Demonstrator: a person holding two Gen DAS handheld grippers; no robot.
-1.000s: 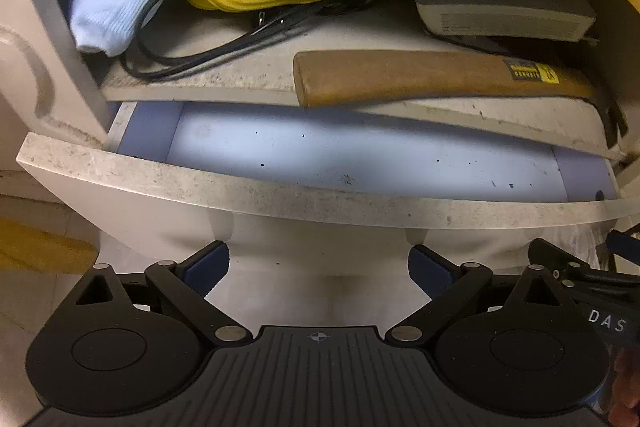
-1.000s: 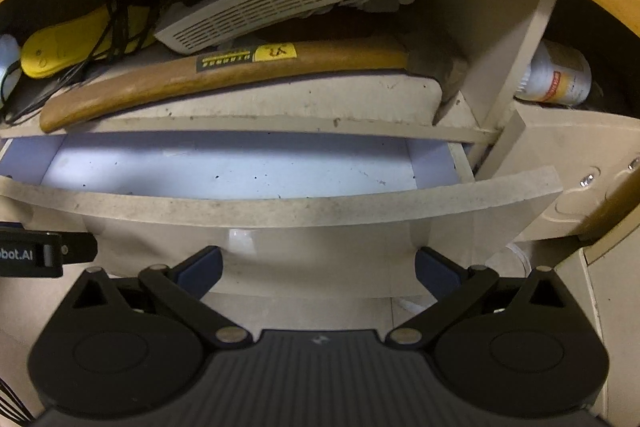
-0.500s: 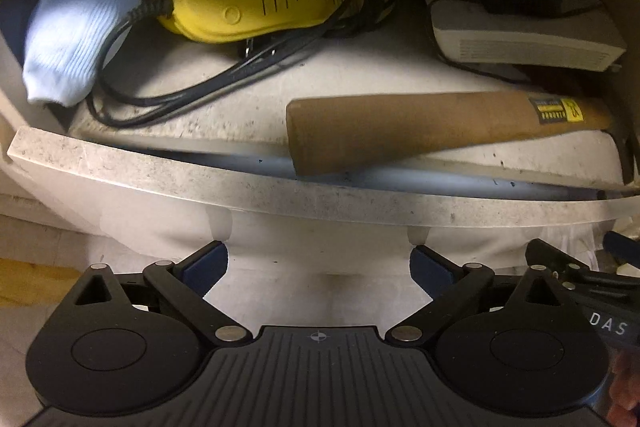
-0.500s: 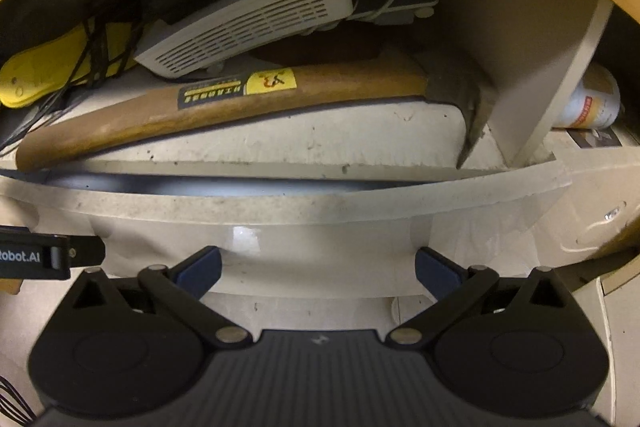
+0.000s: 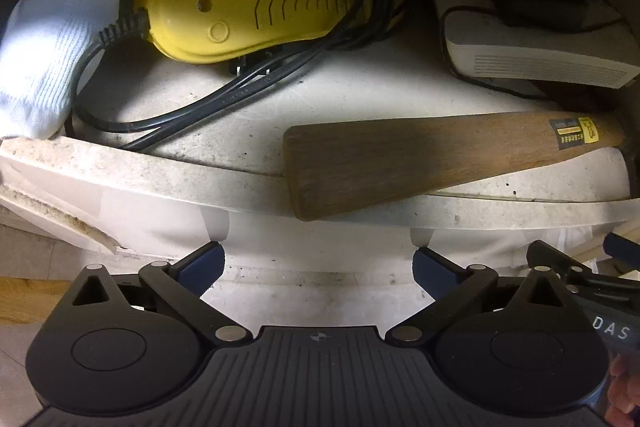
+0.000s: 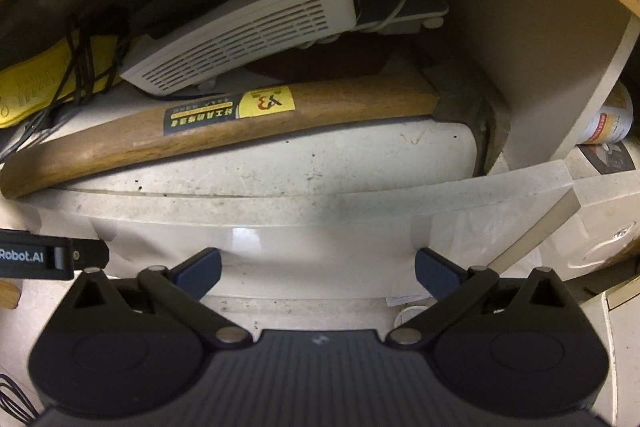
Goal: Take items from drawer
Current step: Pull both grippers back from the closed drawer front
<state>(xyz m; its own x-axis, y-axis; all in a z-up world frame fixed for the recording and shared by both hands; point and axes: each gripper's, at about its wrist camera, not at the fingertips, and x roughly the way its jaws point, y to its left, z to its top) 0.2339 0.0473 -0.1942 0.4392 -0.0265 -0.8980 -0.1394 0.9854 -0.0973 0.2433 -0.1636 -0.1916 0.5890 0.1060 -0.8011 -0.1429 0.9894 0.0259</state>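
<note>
Two hand-held grippers are shown facing a drawer front [image 5: 168,183] whose top edge is seen pushed almost flush against the shelf [image 5: 360,99] above it. The left gripper [image 5: 318,261] is spread wide and empty, its fingertips just short of the drawer face; the right gripper [image 6: 318,263] is likewise spread and empty. The drawer's interior is hidden, so its contents cannot be told. On the shelf are laid a wooden-handled hammer [image 6: 224,131], a yellow shoe dryer [image 5: 256,3] with its black cord [image 5: 224,99], a white sock [image 5: 52,51] and a white vented box [image 6: 248,43]. The scene fits either a drawer about to be drawn out or one just pushed in. Whichever applies, both grippers are best kept level and square to the front, clear of the overhanging hammer handle.
</note>
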